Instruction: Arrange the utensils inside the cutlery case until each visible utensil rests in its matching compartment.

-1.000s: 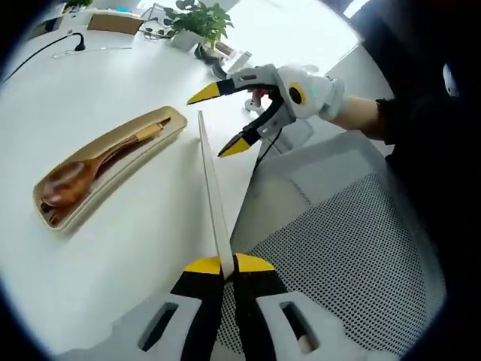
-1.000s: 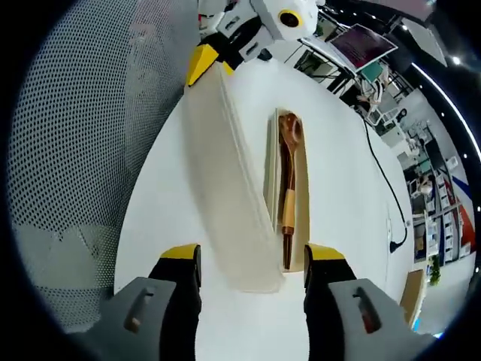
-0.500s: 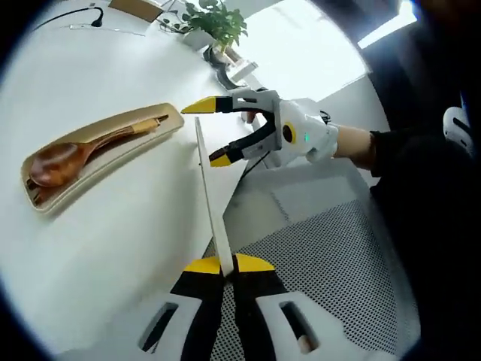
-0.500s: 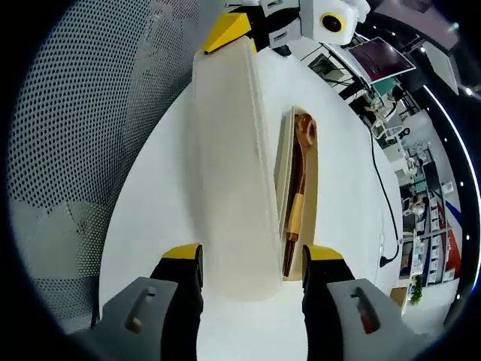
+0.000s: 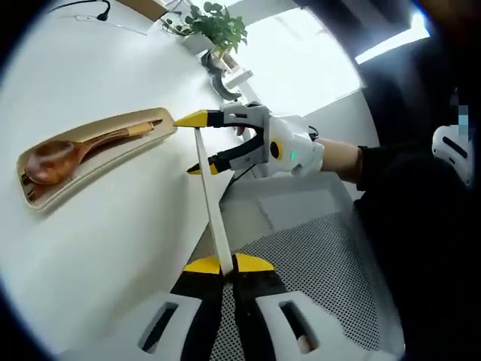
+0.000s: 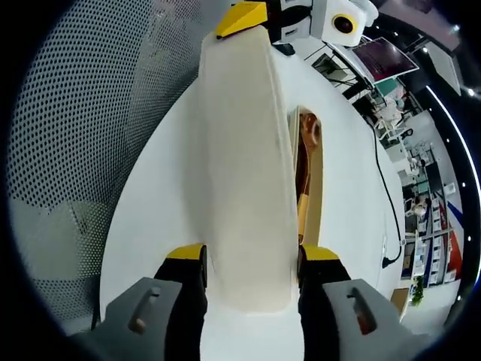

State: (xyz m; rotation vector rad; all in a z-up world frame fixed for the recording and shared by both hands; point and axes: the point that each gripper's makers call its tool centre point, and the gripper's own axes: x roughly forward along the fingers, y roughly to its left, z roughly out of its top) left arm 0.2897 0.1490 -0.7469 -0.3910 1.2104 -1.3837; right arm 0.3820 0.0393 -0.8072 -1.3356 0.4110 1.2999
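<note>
Closer now, the right gripper (image 5: 197,143) straddles the lid's (image 6: 244,173) far end, jaws spread; left gripper (image 5: 225,265) clamps its near end above the worktop (image 5: 113,218) edge.

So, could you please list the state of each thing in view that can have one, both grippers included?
Lid: off the case, held in the air.
Left gripper: shut on the lid's near end.
Right gripper: open, jaws either side of the lid's other end.
Cutlery case: open, flat on the table.
Wooden spoon: lying inside the case.
</note>
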